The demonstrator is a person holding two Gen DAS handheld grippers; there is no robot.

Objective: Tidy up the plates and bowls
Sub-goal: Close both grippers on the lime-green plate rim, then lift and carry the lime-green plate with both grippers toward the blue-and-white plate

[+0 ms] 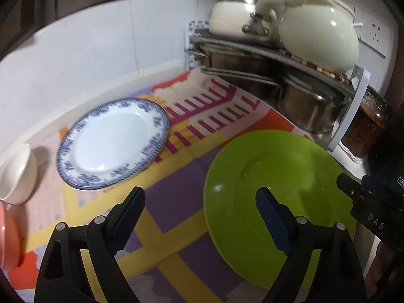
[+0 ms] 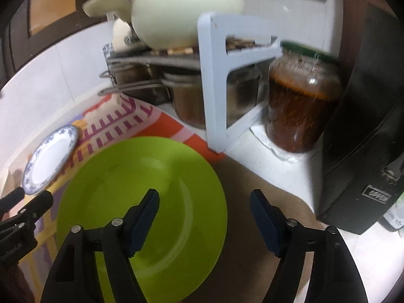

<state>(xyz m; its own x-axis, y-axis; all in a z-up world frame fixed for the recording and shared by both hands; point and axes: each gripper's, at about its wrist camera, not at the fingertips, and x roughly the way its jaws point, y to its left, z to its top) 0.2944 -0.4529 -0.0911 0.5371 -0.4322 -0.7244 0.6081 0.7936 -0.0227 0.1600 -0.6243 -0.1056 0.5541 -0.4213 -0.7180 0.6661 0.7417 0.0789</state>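
A green plate lies on the patterned mat, and shows in the right wrist view too. A white plate with a blue rim lies to its left, also seen in the right wrist view. A cream bowl stands at the far left, with a pink dish below it. My left gripper is open over the mat, its right finger over the green plate's left part. My right gripper is open, straddling the green plate's right edge; it also shows in the left wrist view.
A metal corner rack holds steel pots below and cream kettles on top. A white rack frame, a jar of red sauce and a black appliance stand at the right. White tiled wall behind.
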